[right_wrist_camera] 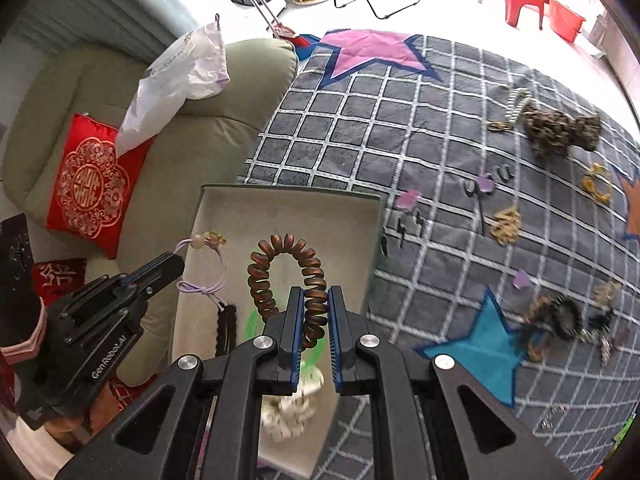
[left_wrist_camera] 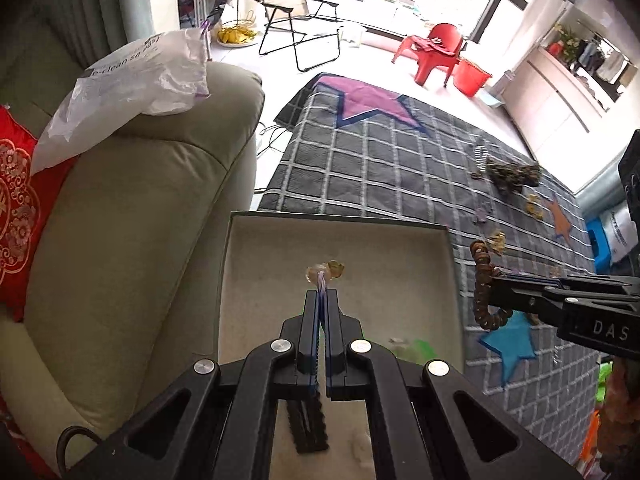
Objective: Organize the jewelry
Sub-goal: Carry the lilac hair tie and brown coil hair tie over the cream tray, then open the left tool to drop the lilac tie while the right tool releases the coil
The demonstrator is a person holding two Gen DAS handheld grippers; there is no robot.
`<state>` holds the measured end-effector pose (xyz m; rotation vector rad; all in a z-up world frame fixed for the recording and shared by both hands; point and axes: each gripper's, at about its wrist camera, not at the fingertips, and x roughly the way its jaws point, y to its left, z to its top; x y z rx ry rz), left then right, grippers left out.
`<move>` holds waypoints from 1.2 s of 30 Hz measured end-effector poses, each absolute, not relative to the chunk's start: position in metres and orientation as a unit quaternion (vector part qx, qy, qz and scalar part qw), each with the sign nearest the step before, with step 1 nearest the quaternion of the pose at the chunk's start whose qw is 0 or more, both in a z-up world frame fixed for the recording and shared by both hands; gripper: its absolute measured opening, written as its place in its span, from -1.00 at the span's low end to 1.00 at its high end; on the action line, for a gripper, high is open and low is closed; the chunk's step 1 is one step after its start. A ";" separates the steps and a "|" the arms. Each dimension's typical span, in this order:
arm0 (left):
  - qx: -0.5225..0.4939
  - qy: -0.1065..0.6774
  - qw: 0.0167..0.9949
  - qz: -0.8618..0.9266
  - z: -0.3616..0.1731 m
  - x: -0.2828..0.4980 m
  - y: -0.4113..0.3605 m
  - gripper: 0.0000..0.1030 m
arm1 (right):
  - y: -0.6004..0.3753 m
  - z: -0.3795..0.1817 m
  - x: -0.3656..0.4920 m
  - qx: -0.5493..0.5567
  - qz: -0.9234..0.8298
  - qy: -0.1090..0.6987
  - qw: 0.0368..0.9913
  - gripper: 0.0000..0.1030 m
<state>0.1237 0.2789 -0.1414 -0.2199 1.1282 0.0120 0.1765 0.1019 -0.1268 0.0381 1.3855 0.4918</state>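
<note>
My left gripper (left_wrist_camera: 321, 294) is shut on a thin lilac cord bracelet with pale beads (left_wrist_camera: 325, 271), held over the open beige box (left_wrist_camera: 256, 264). From the right wrist, that left gripper (right_wrist_camera: 176, 262) comes in at the left, the lilac bracelet (right_wrist_camera: 208, 268) dangling from it over the box (right_wrist_camera: 360, 248). My right gripper (right_wrist_camera: 316, 300) is shut on a brown coil hair tie (right_wrist_camera: 286, 270), also above the box. In the left wrist view, the right gripper (left_wrist_camera: 494, 288) enters from the right with the coil tie (left_wrist_camera: 480, 284). A black hair clip (right_wrist_camera: 226, 330) and a cream scrunchie (right_wrist_camera: 294, 412) lie in the box.
The box sits on a grey checked mat (right_wrist_camera: 400, 140) with coloured stars, beside a pale green sofa (left_wrist_camera: 132, 220). Several more hair ties, clips and trinkets (right_wrist_camera: 560, 132) are scattered over the mat's right side. A plastic bag (left_wrist_camera: 132, 84) and a red cushion (right_wrist_camera: 90, 184) rest on the sofa.
</note>
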 end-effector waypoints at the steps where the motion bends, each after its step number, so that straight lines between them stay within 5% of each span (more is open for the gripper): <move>1: -0.104 0.534 0.839 0.008 -0.146 0.127 0.280 -0.94 | 0.105 -0.131 0.180 0.015 0.224 0.633 0.741 -0.76; 19: -0.073 0.563 0.822 0.041 -0.203 0.148 0.279 -0.94 | 0.133 -0.209 0.213 -0.001 0.191 0.664 0.723 -0.76; 32: -0.066 0.592 0.800 0.066 -0.214 0.145 0.273 -0.94 | 0.135 -0.212 0.214 0.004 0.193 0.671 0.716 -0.74; 36: -0.059 0.589 0.802 0.076 -0.211 0.145 0.272 -0.94 | 0.131 -0.209 0.213 0.013 0.199 0.672 0.713 -0.31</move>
